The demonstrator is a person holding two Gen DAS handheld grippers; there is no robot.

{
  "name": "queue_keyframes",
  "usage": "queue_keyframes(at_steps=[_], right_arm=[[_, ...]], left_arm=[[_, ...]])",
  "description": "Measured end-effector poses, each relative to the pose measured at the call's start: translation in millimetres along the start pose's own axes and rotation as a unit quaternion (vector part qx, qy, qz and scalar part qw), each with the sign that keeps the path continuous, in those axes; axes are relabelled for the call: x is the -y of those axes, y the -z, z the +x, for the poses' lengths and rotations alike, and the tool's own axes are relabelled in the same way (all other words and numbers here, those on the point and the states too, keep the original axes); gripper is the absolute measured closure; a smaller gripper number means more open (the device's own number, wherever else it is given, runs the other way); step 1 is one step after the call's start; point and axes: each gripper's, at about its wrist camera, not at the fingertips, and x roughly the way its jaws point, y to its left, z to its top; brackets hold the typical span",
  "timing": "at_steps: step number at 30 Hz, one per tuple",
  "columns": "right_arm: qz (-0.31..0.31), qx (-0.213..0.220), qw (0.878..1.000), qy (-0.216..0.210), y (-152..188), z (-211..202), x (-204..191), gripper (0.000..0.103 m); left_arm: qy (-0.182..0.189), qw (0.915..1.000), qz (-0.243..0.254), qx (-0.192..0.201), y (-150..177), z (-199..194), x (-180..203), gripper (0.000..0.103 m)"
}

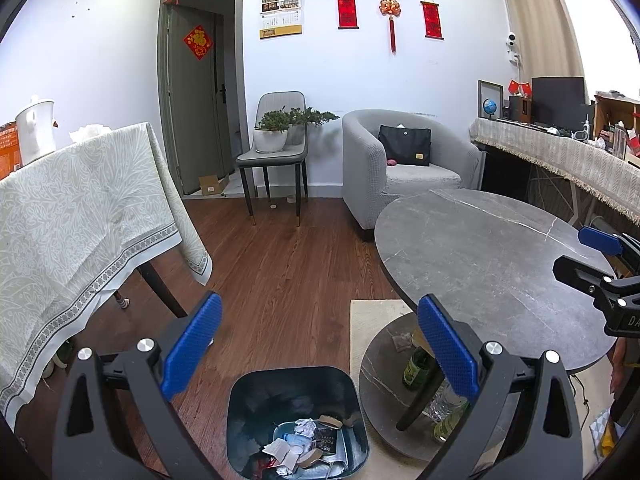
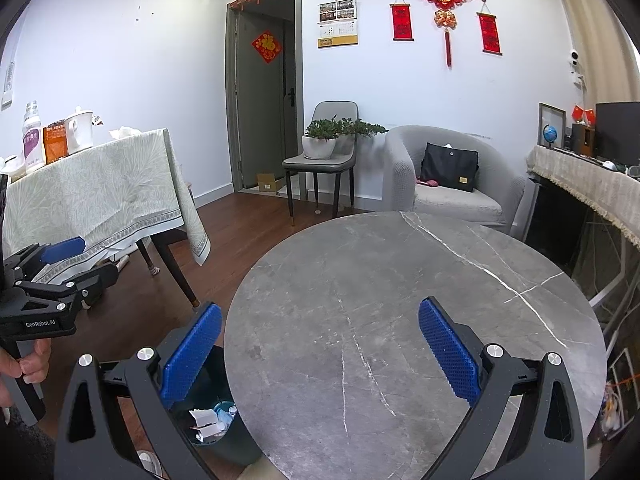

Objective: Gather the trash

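Observation:
A dark teal trash bin (image 1: 240,408) stands on the wood floor below my left gripper (image 1: 320,344), which is open and holds nothing. Crumpled paper, wrappers and small packets (image 1: 304,440) lie in the bin. My right gripper (image 2: 320,344) hangs open over the round grey marble table (image 2: 400,280), with nothing between its blue pads. In the right wrist view the bin (image 2: 224,436) shows at the table's left edge, and the left gripper (image 2: 60,264) appears at far left, held by a hand (image 2: 28,364). The right gripper (image 1: 600,256) shows at the right edge of the left wrist view.
Bottles (image 1: 416,368) stand on the table's lower shelf (image 1: 380,384). A cloth-covered table (image 1: 80,208) stands at left, a grey chair with potted plants (image 1: 276,136) and an armchair (image 1: 400,168) at the back, a draped counter (image 1: 560,152) at right. A beige rug (image 1: 372,320) lies under the round table.

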Motion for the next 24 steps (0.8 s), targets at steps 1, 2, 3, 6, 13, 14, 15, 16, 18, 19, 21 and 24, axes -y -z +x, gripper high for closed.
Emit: queue_keyframes(at_steps=[1,2,3,6,13,14,15,16,18,19,21,24], right_arm=[[0.000,0.000,1.000,0.000,-0.1,0.0,0.0,0.003],[0.001,0.001,1.000,0.000,0.0,0.0,0.1,0.003],[0.001,0.001,1.000,0.000,0.0,-0.1,0.0,0.003],[0.001,0.001,1.000,0.002,-0.3,0.2,0.3,0.003],[0.001,0.001,1.000,0.002,0.1,0.2,-0.5,0.003],[0.000,0.001,1.000,0.002,0.1,0.6,-0.7,0.003],[0.000,0.001,1.000,0.002,0.3,0.2,-0.6,0.003],[0.000,0.001,1.000,0.002,0.3,0.3,-0.7,0.003],[0.000,0.002,1.000,0.002,0.3,0.2,-0.9,0.003],[0.000,0.001,1.000,0.002,0.3,0.2,-0.8,0.003],[0.001,0.001,1.000,0.002,0.4,0.5,-0.8,0.003],[0.001,0.001,1.000,0.002,0.3,0.2,-0.6,0.003]], left_arm=[[0.000,1.0000,0.000,0.000,0.0,0.1,-0.1,0.003],[0.000,1.0000,0.001,0.000,0.0,0.1,-0.2,0.003],[0.000,1.0000,0.000,0.001,0.3,0.2,-0.8,0.003],[0.000,1.0000,0.000,0.000,0.3,0.3,-0.8,0.003],[0.000,1.0000,0.001,0.001,0.0,-0.1,-0.3,0.003],[0.000,1.0000,0.001,0.001,0.2,-0.1,-0.8,0.003],[0.000,1.0000,0.000,0.000,0.0,-0.1,0.0,0.003],[0.000,1.0000,0.000,0.000,0.0,-0.1,-0.1,0.003],[0.000,1.0000,0.000,0.000,0.1,-0.5,0.6,0.003],[0.000,1.0000,0.000,0.000,0.1,-0.6,0.6,0.003],[0.000,1.0000,0.000,0.000,0.1,-0.5,0.6,0.003],[0.000,1.0000,0.001,0.000,0.1,-0.6,0.5,0.003]])
